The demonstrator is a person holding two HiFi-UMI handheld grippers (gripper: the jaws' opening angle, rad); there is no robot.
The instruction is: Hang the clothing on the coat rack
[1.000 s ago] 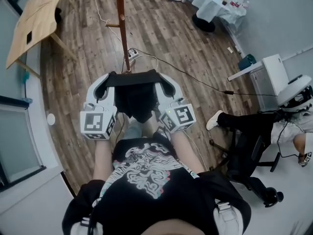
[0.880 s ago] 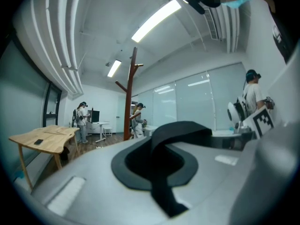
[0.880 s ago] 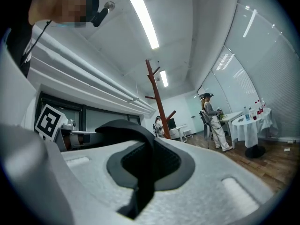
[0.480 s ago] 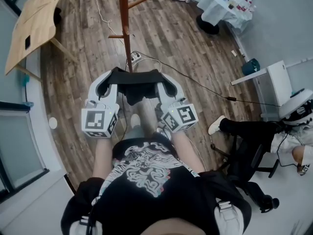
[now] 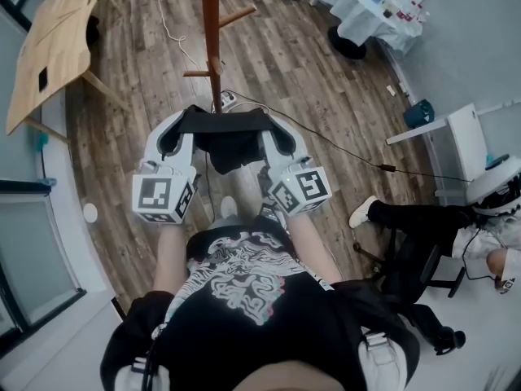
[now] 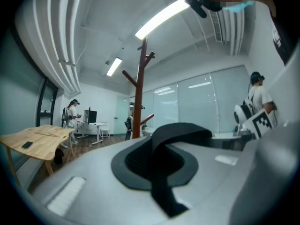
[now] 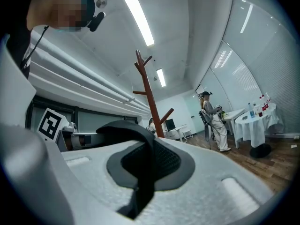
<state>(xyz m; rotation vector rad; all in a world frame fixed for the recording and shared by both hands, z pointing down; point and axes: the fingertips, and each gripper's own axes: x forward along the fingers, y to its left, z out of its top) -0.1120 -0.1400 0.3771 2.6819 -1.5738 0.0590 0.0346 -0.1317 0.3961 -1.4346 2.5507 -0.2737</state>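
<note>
Both grippers were found engaged on the clothing. The left gripper [image 5: 186, 125] had its jaws pressed together on a strip of the black garment [image 5: 230, 147], and the right gripper [image 5: 269, 125] was clamped on the same garment at the opposite end; each gripper view showed dark fabric pinched between the closed jaws. The garment was stretched between the two grippers, its middle sagging below them, clear of the floor and in front of the person. The coat rack [image 5: 212, 39], a brown wooden pole with angled pegs, stood just beyond the garment's upper edge in the head view; both gripper views showed it upright past the jaws and not touching the fabric. No peg carried any cloth. Assessment: pick-up and carry to the rack appeared complete. Outstanding were lifting the garment to a peg [image 5: 236, 16], hooking it over, and releasing both grips.
</note>
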